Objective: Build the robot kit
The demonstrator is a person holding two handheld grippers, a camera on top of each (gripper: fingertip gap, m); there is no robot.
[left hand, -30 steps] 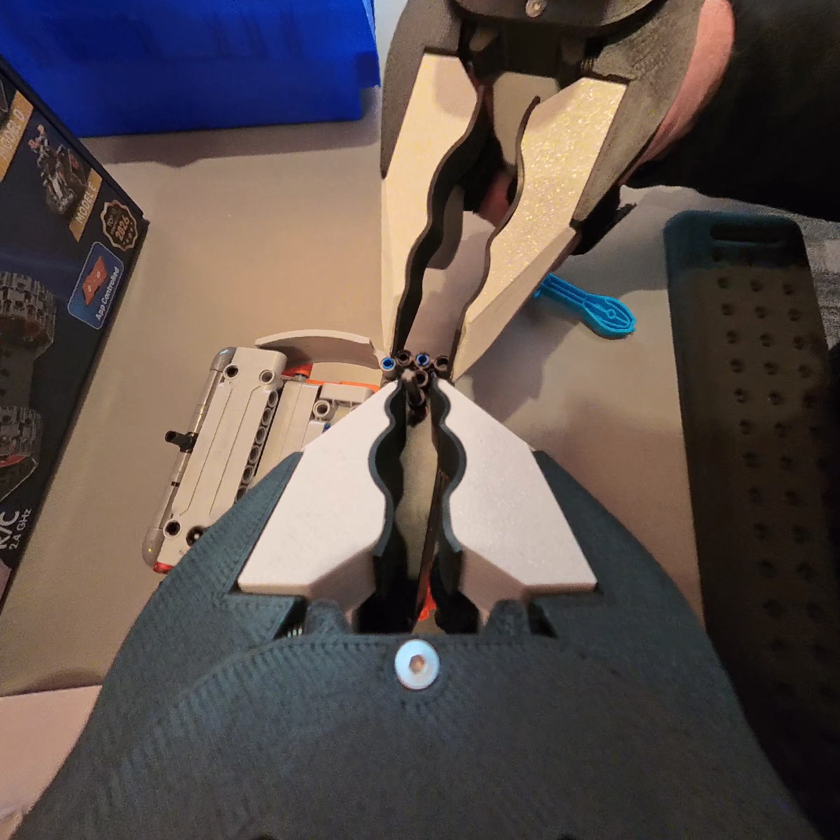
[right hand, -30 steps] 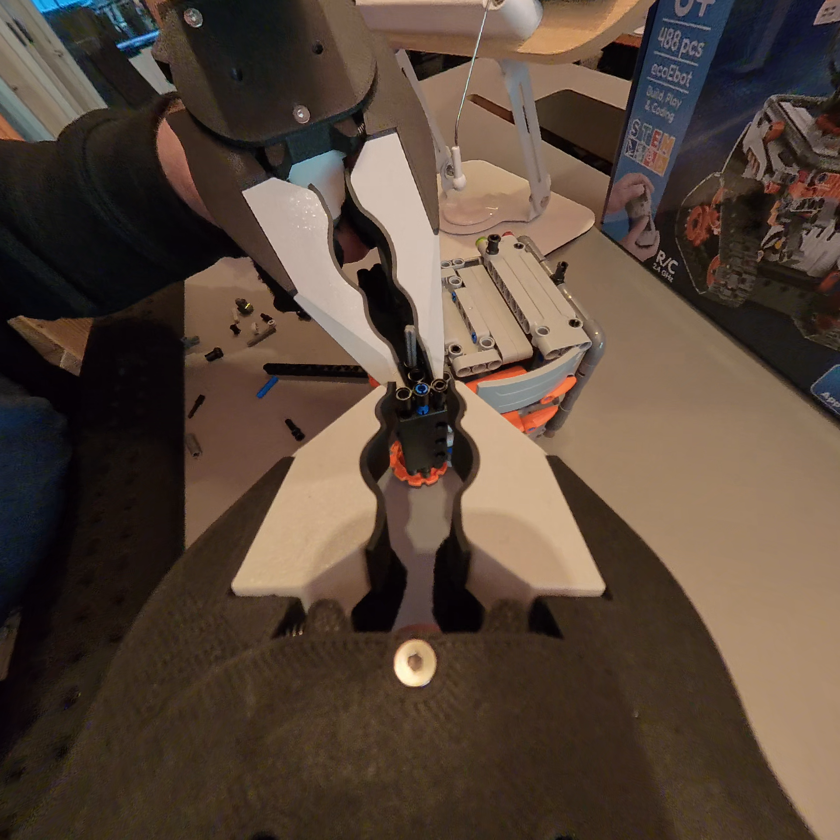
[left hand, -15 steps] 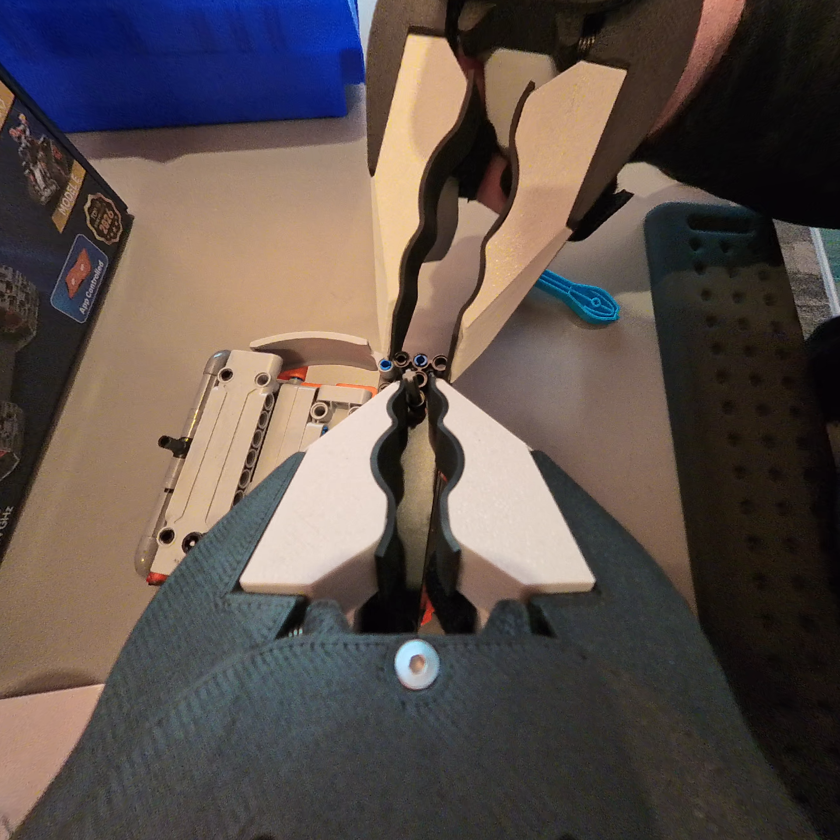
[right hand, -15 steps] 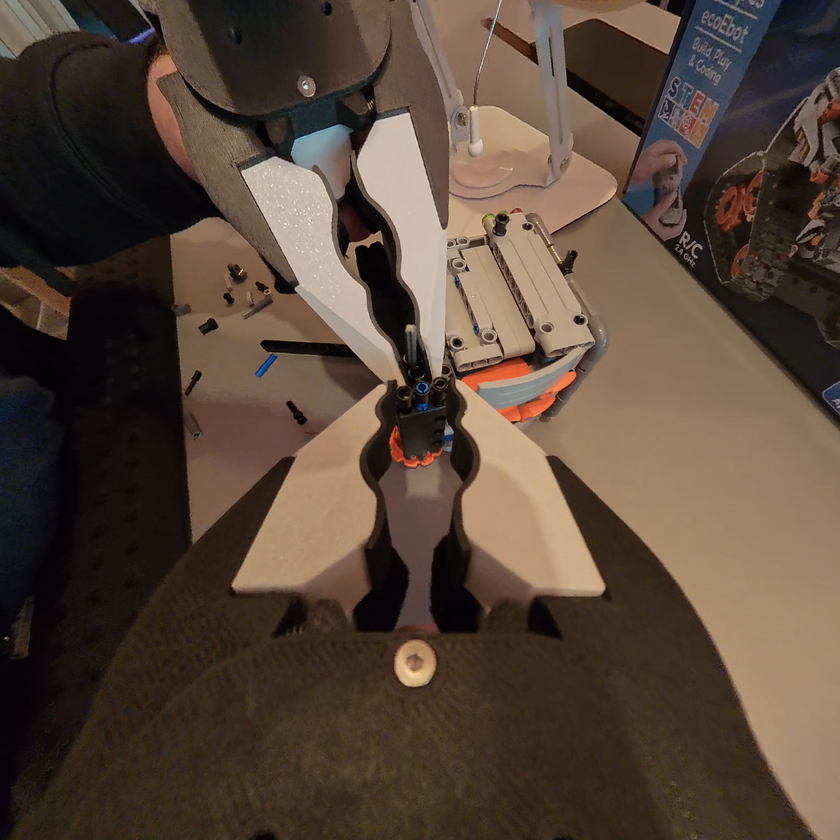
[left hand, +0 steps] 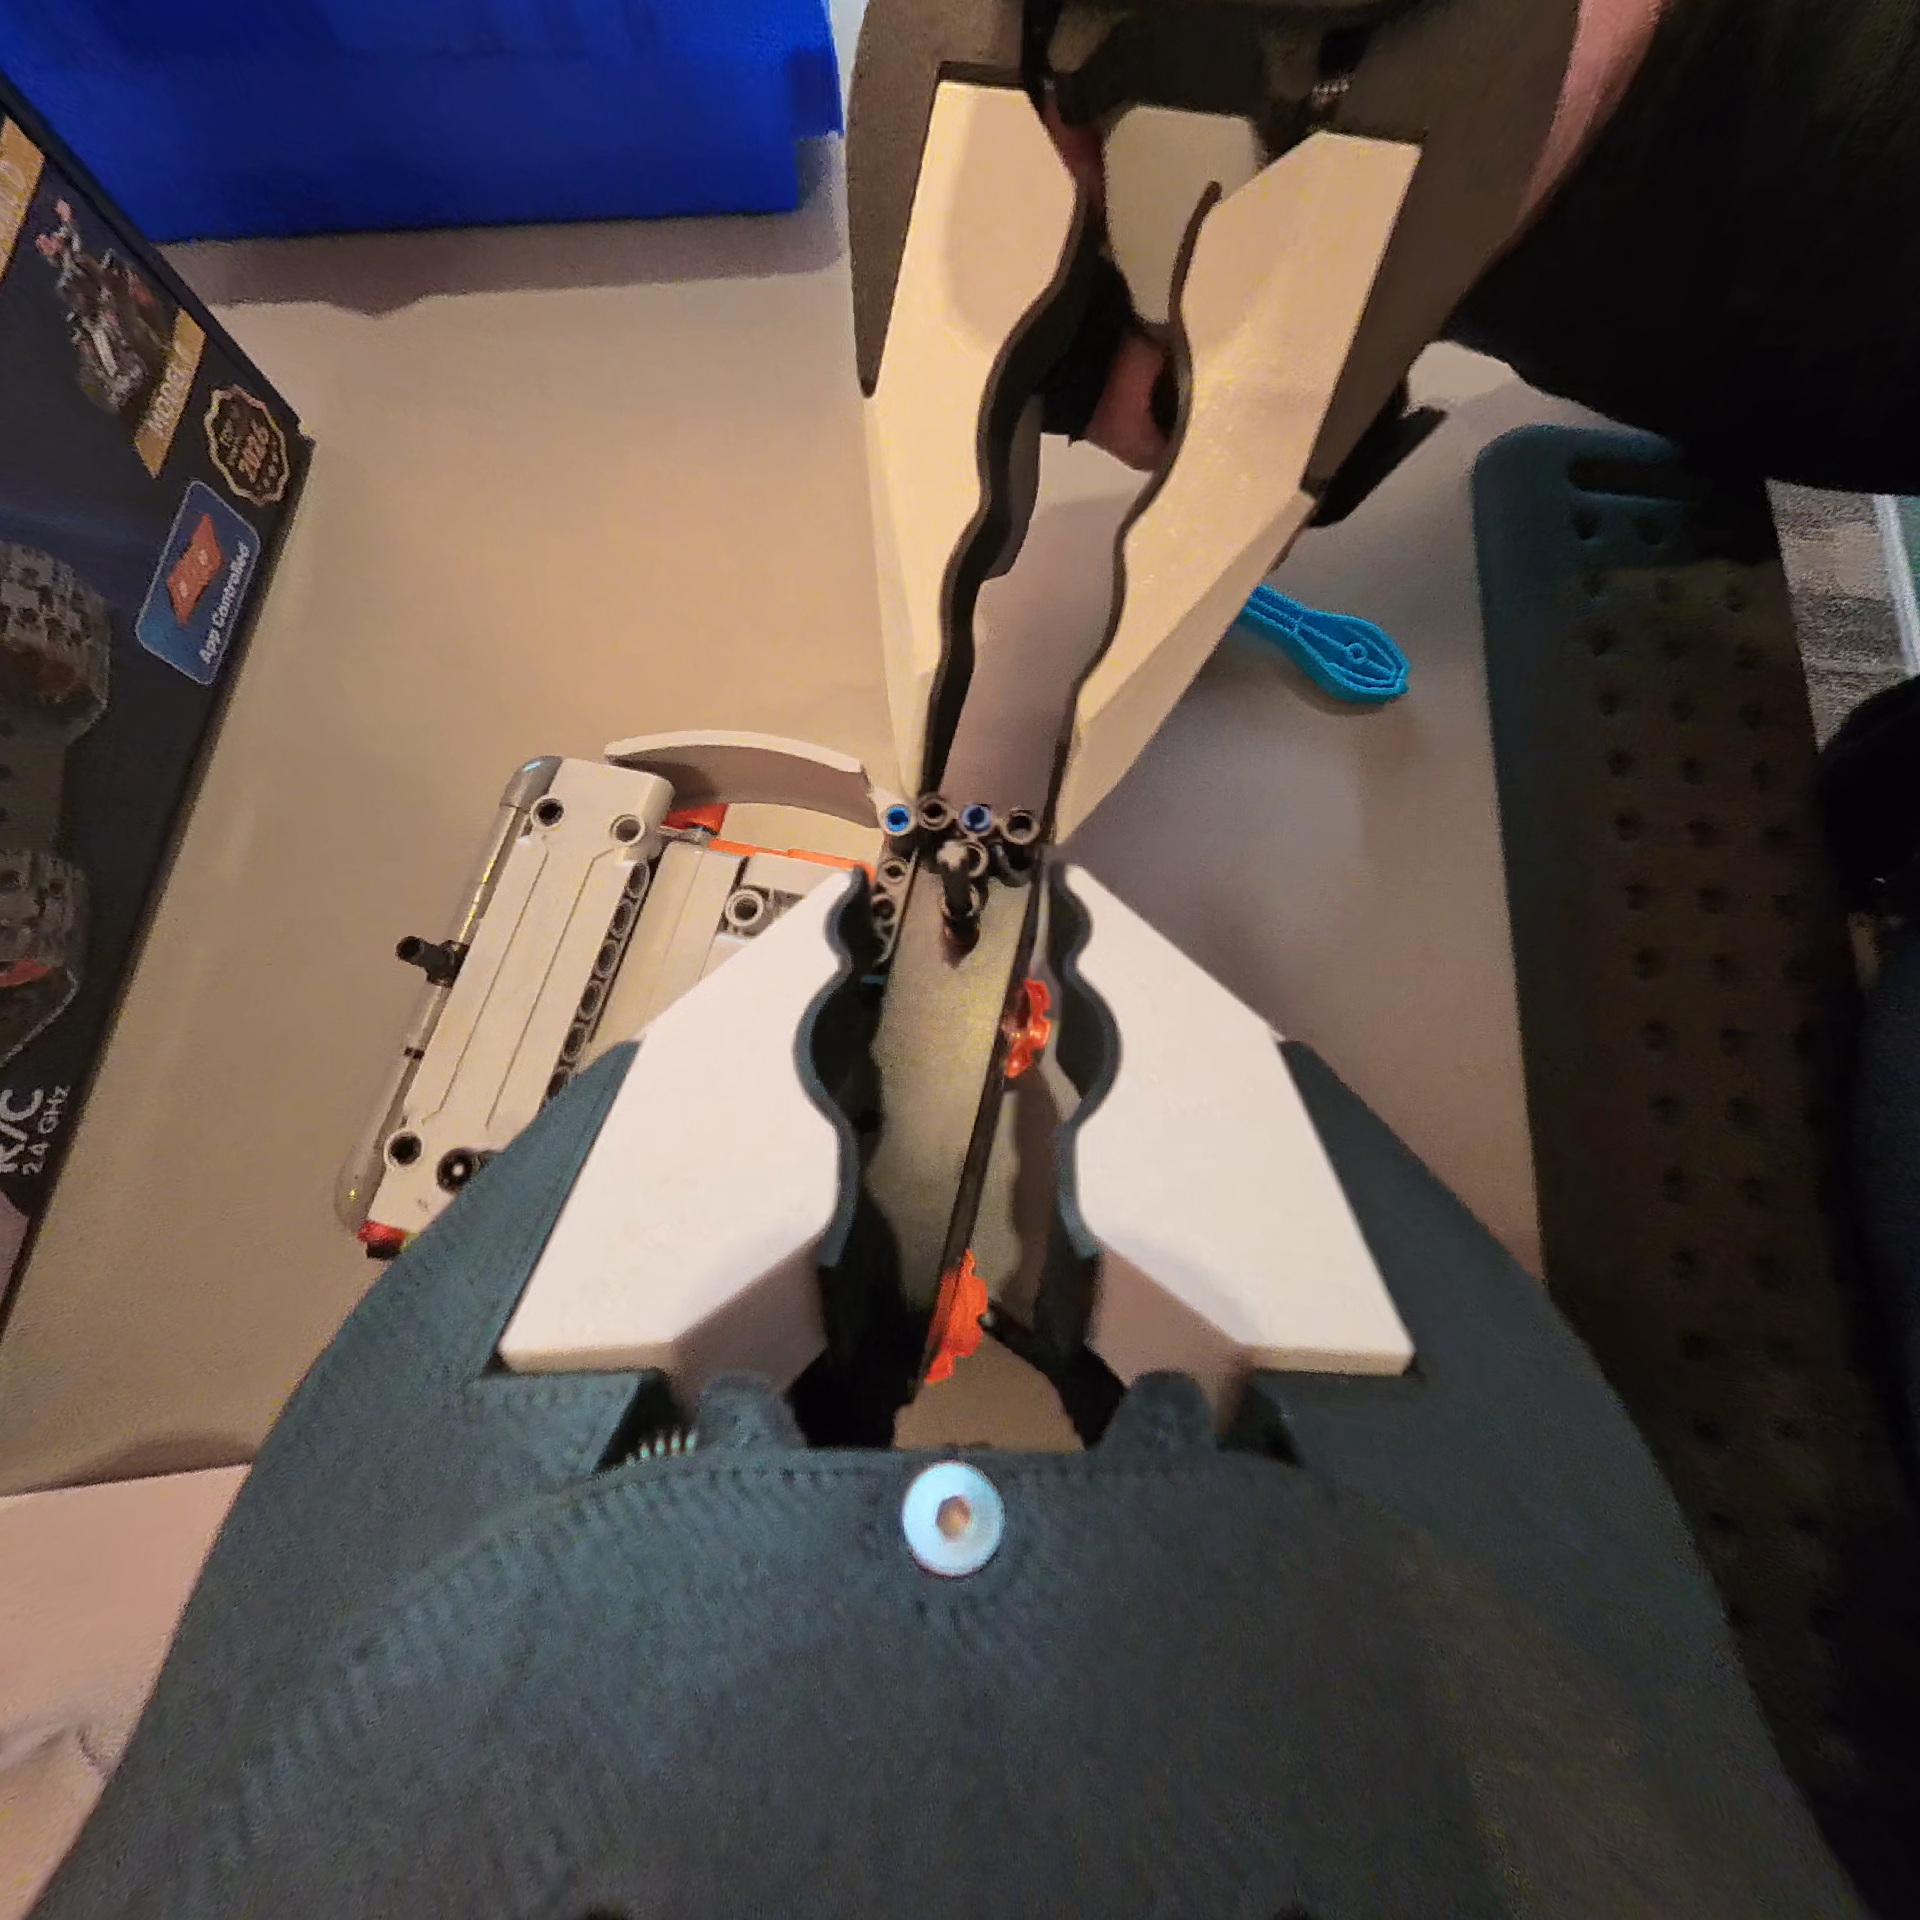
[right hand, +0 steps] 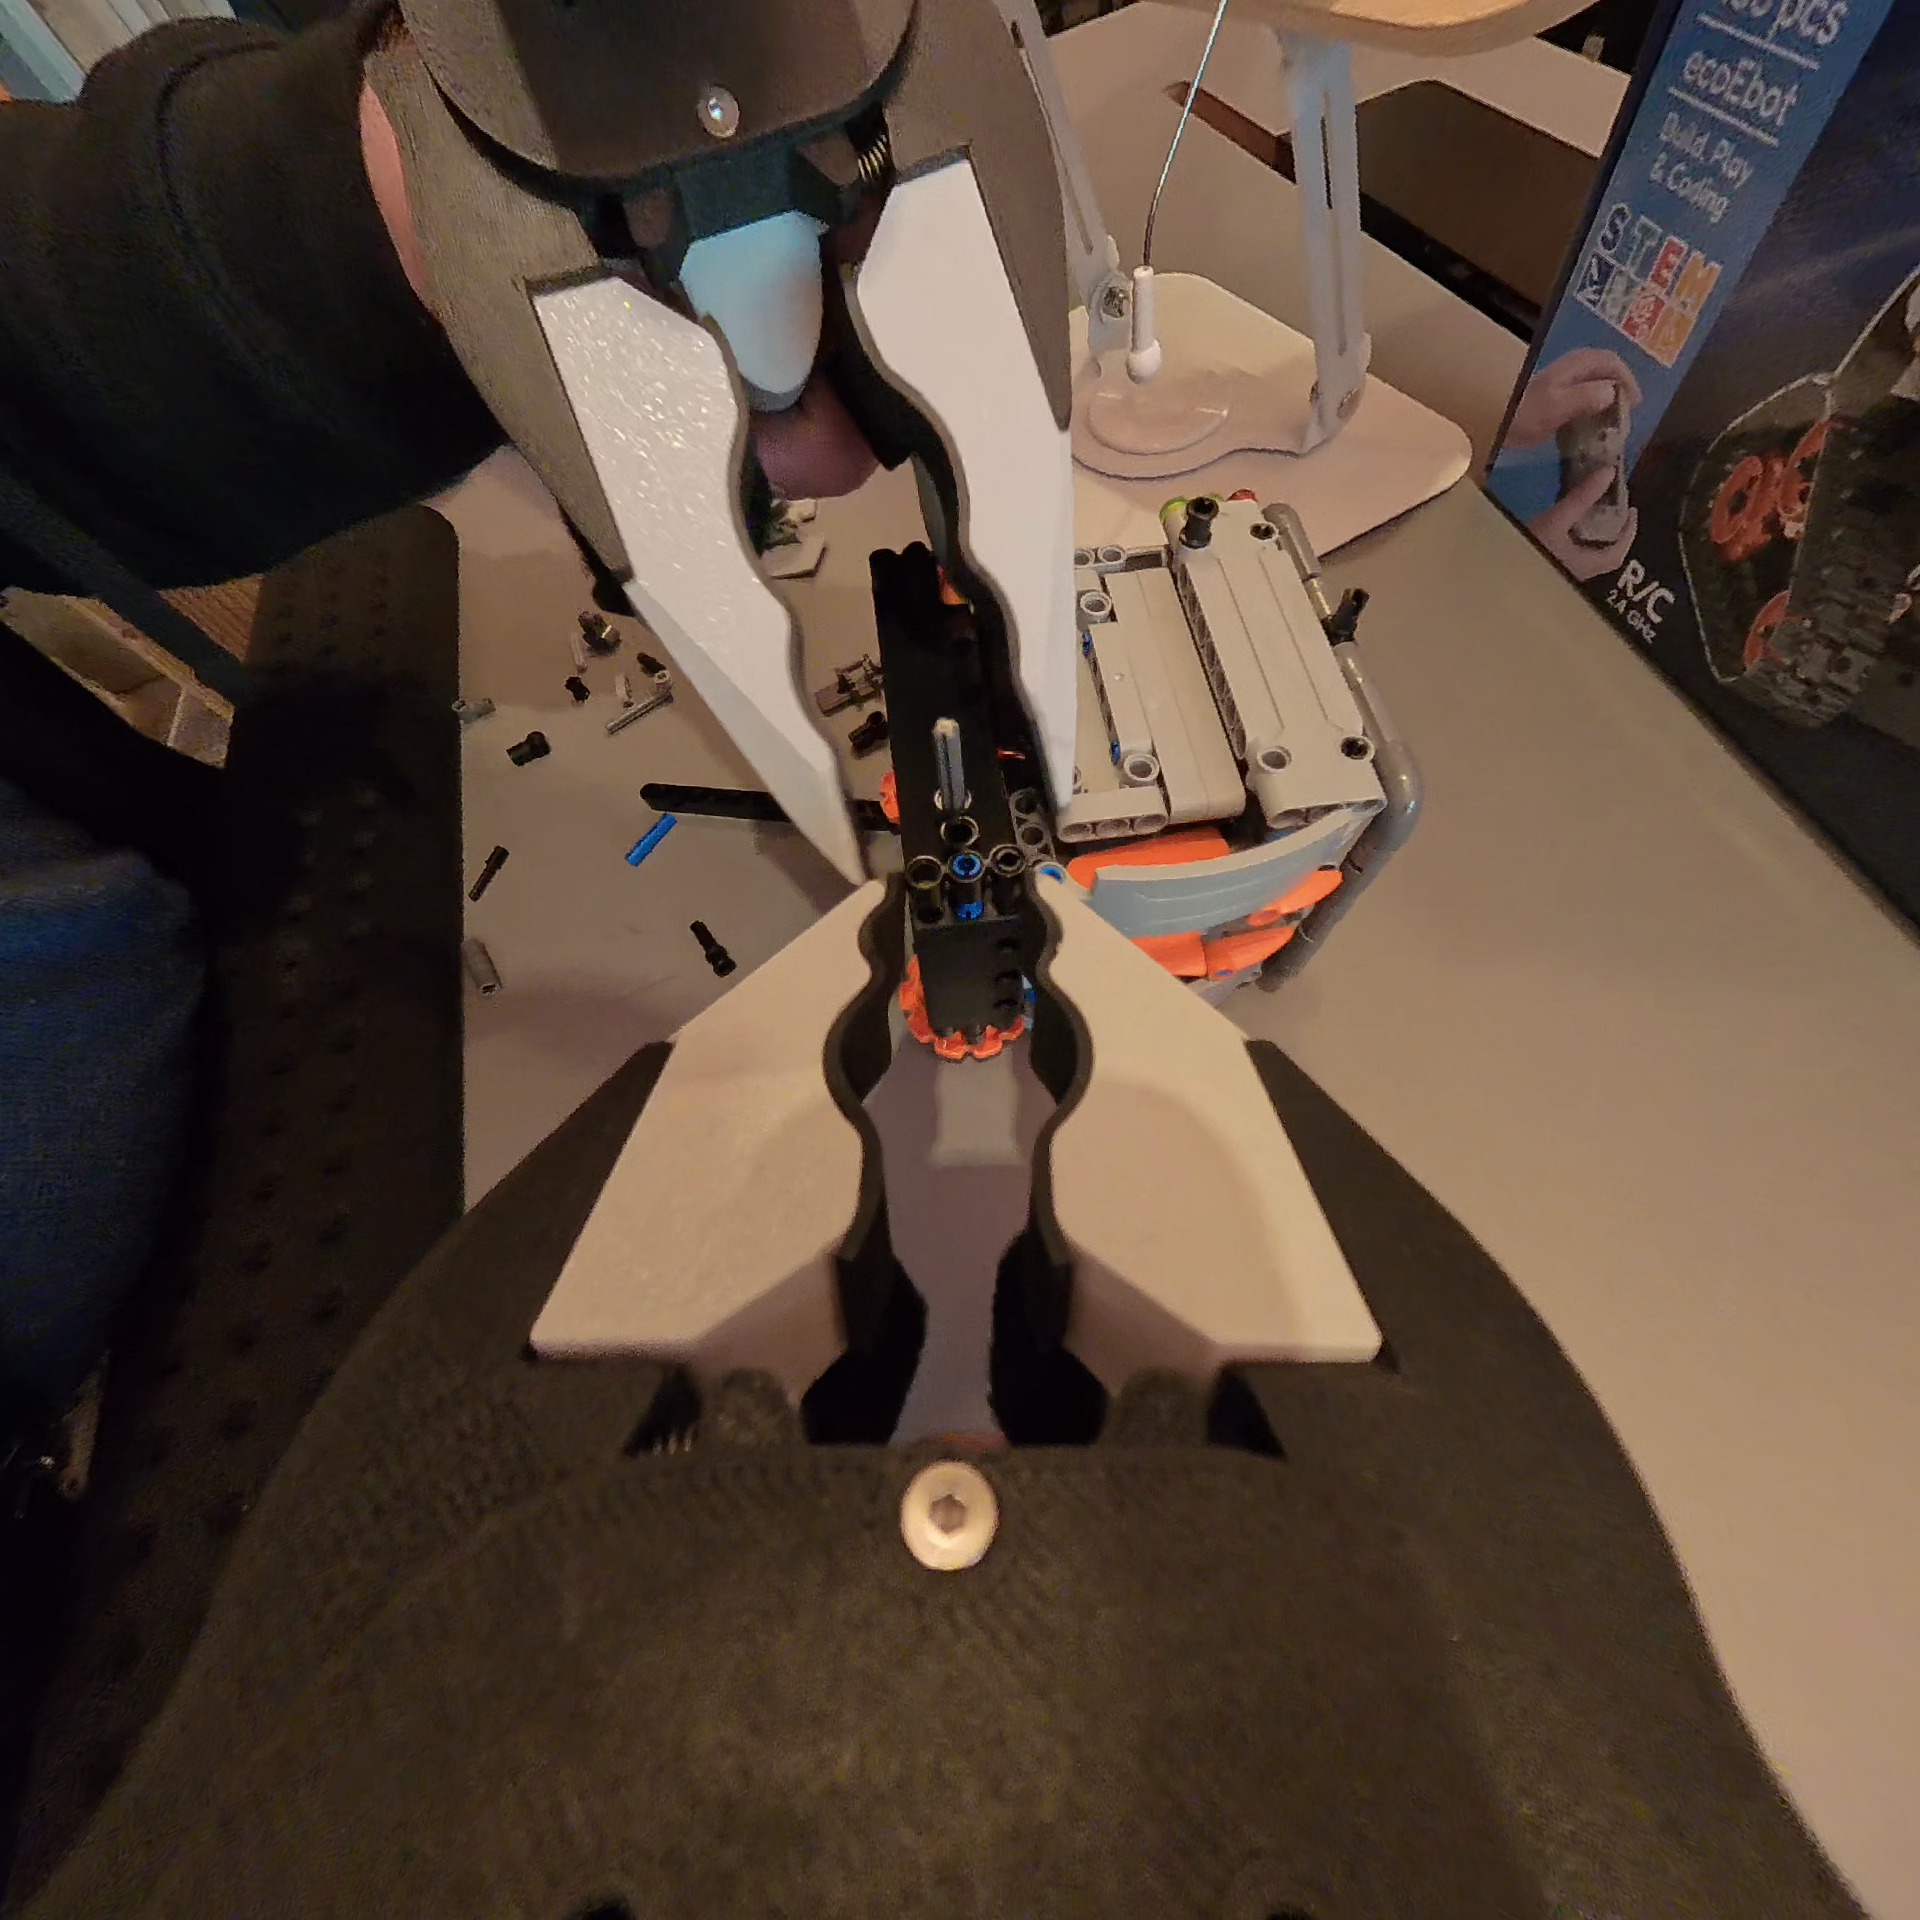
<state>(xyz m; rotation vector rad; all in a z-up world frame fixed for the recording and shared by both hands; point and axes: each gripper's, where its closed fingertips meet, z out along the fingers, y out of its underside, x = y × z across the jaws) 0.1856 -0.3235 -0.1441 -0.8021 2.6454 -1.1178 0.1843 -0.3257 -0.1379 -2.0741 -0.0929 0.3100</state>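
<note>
A black brick assembly (right hand: pixel 956 935) with orange gears (right hand: pixel 945 1039) stands upright between two grippers that face each other. My right gripper (right hand: pixel 966 894) is shut on its near end. My left gripper (right hand: pixel 954 836) comes from the far side; its jaws stand apart on either side of the assembly's long black beam, and no contact shows. In the left wrist view, my left gripper (left hand: pixel 956 883) is open around the assembly (left hand: pixel 951 852), with orange gears (left hand: pixel 1029 1029) in the gap, and my right gripper (left hand: pixel 982 810) pinches the far end. A grey and orange brick model (right hand: pixel 1226 707) sits beside them.
A dark toy box (right hand: pixel 1766 416) stands to the right and a white lamp base (right hand: pixel 1247 436) behind the model. Several small loose parts (right hand: pixel 582 727) lie near a dark perforated mat (right hand: pixel 343 831). A blue bin (left hand: pixel 416 104) and a blue tool (left hand: pixel 1330 649) show in the left wrist view. The grippers are tip to tip, or close to it.
My left gripper's jaws have spread apart and let go of the black assembly. My right gripper stays shut on it. Both views have shifted slightly.
</note>
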